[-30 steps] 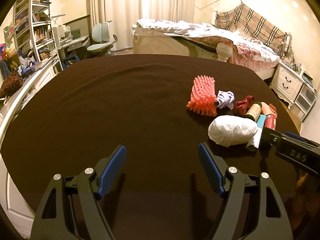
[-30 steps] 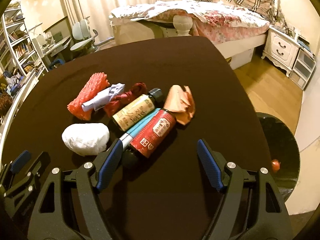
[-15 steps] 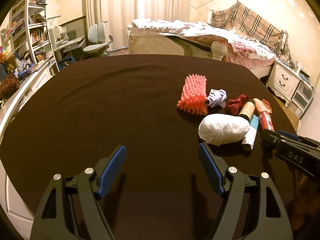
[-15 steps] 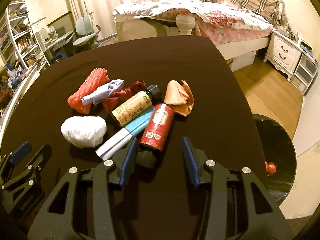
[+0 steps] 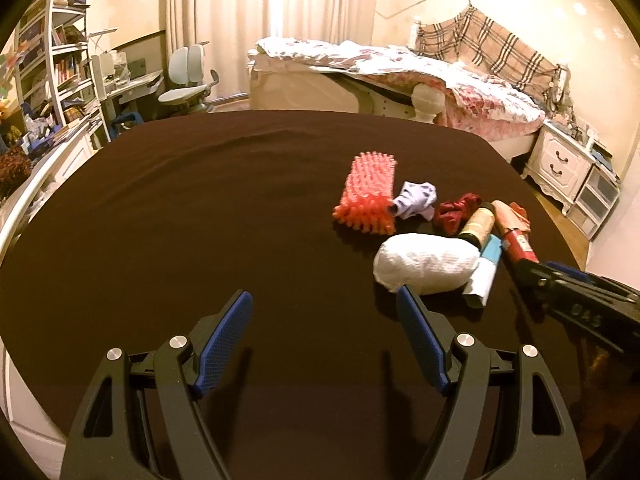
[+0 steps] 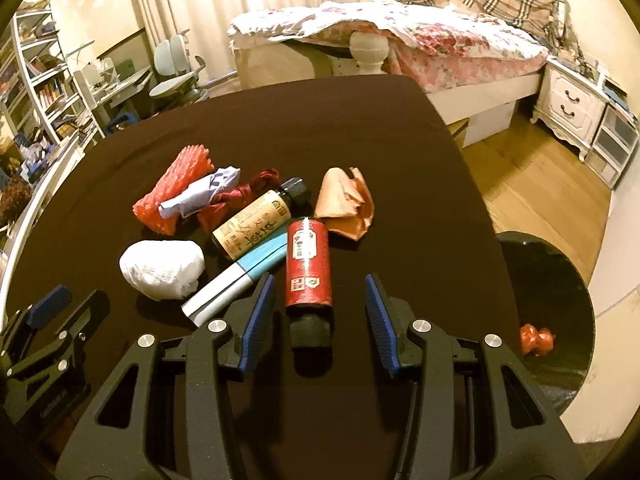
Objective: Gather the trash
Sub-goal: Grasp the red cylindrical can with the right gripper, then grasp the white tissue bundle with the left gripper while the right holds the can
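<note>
The right gripper (image 6: 319, 284) is pointed steeply down at the table (image 6: 360, 120), and its jaws have just been closing: they are drawn in around the red bottle (image 6: 308, 264), whose black-capped end lies between them, yet a gap is seen on either side and the pads are not pressed on it. The left gripper (image 5: 323, 294) is held at a like downward tilt over bare cloth, its jaws set wide with nothing between them. Just beside the red bottle a tube (image 6: 240, 280) and a tan bottle (image 6: 256, 226) are laid, with orange paper (image 6: 346, 208) touching the red bottle's far end. A white wad (image 6: 162, 264) is found to the left of the tube, and behind it a foam net (image 6: 172, 192), a pale scrap (image 6: 204, 196) and a dark red scrap (image 6: 240, 196) are bunched together. Past the table's right edge a black bin (image 6: 560, 280) is seen, and one red scrap (image 6: 536, 339) lies in it.
</note>
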The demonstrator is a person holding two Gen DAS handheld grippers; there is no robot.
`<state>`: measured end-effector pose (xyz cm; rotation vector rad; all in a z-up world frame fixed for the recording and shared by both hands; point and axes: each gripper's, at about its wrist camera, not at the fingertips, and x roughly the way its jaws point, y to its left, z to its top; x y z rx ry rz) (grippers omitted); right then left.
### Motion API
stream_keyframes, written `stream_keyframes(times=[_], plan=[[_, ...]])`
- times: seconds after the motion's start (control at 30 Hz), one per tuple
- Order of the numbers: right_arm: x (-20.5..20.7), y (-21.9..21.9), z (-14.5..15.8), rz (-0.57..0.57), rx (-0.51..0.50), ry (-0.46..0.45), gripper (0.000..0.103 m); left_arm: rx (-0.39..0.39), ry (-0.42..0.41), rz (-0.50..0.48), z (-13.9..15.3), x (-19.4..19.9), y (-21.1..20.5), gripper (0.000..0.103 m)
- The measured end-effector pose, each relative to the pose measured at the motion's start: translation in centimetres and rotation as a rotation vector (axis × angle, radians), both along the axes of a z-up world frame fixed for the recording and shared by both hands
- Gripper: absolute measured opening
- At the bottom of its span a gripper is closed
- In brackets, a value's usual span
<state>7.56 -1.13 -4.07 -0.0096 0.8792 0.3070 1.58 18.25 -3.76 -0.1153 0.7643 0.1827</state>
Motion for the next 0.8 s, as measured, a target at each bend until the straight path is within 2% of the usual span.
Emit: stream_keyframes(times=[0.07,0.1,0.4,0.8], plan=[[-0.1,0.0,-0.1,0.006,-0.011,-0.006,0.033,0.001,-0.005,-0.012,0.1,0.2,-0.5,0.076],[-0.2,0.0,-0.1,0.014,-0.008,-0.007,0.024,0.002,-0.008,-0.018,0.2,0.3,-0.7,0.076],[-0.8,-1.5,-0.1,0.006,0.011,-0.005,0.023,-0.011,-0.028,-0.083,0.5,1.4,-2.8,0.077],[-0.7,-2.6,-0.2,0.000,0.041,-0.001,0.023,0.021,-0.014,-0.139,0.5,3.6,-5.1,0.079]])
